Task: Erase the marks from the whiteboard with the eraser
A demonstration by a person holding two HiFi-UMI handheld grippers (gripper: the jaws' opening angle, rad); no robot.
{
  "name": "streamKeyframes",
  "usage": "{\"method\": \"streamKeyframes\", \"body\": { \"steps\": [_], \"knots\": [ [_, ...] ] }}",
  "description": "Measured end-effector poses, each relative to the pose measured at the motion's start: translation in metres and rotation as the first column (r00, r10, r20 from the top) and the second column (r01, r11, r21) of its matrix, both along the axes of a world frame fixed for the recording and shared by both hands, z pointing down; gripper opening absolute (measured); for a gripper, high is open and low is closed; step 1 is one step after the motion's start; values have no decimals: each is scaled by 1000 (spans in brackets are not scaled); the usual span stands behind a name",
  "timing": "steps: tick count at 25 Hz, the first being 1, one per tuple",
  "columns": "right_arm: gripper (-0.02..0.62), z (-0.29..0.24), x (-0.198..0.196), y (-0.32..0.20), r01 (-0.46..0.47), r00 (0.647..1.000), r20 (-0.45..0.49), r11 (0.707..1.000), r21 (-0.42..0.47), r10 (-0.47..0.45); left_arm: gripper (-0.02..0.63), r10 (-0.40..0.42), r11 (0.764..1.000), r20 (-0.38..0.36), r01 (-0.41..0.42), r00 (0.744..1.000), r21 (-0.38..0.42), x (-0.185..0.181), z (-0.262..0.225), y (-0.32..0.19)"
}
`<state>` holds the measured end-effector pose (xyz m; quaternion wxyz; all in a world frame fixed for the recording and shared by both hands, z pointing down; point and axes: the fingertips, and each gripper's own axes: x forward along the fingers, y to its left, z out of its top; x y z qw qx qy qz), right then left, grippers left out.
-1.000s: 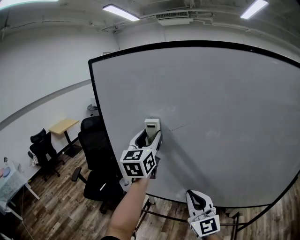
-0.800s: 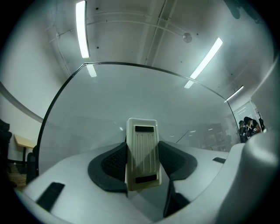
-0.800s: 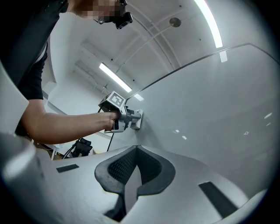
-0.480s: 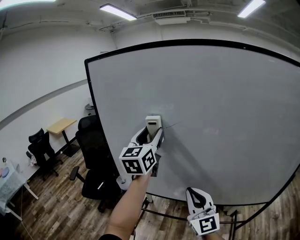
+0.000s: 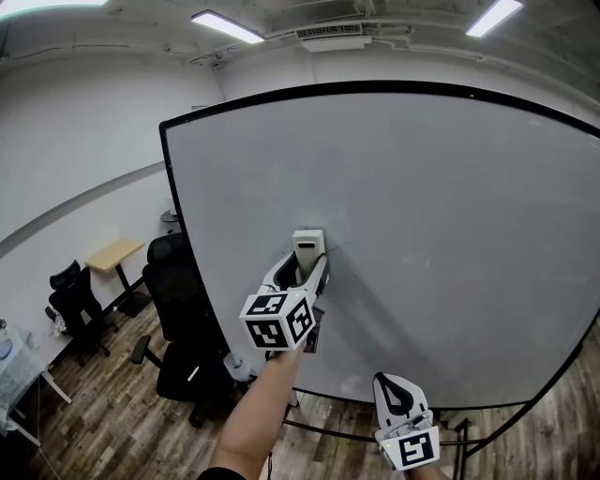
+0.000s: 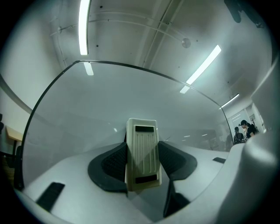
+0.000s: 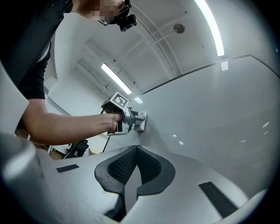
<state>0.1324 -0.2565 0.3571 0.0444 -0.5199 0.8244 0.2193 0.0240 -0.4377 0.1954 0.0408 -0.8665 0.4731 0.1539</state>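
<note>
Working surface: large white glossy whiteboard (image 5: 450,234) in a thin black frame, upright on a dark tubular stand (image 5: 328,433). Around it: plain white walls, ceiling strip lights (image 5: 225,25), brown wood-plank floor (image 5: 103,412), two black office chairs (image 5: 183,328) left of the board, and a small light-wood side table (image 5: 114,253) by the wall. Board largely clean, apart from a faint thin stroke (image 5: 339,247) just right of the cream plastic block eraser (image 5: 307,246). Shown in head view only: floor, furniture, stand, and both tools at once, with the left gripper (image 5: 303,272) raised against the board's lower middle and the right gripper (image 5: 395,392) held low, near the bottom edge and well apart from the eraser. Shown in left gripper view only: ribbed back of the eraser with a dark slot at each end, gripped between the two black textured fingers (image 6: 114,164), and a few people at the far right edge (image 6: 243,131). Shown in right gripper view only: side-on sight of a bare forearm (image 7: 65,124) and the eraser touching the board; also its own fingers (image 7: 120,168) clenched together, nothing between them. Eraser orientation: long axis up the board, in line with the left fingers, protruding beyond their tips; ribbed back facing away from the board.
</note>
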Motion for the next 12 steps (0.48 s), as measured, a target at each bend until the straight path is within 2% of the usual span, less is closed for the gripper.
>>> {"method": "streamKeyframes", "body": {
  "steps": [12],
  "knots": [
    [18, 3, 21, 6, -37, 999, 10, 999, -10, 37, 242, 37, 999, 30, -38, 999, 26, 39, -7, 11]
  ]
}}
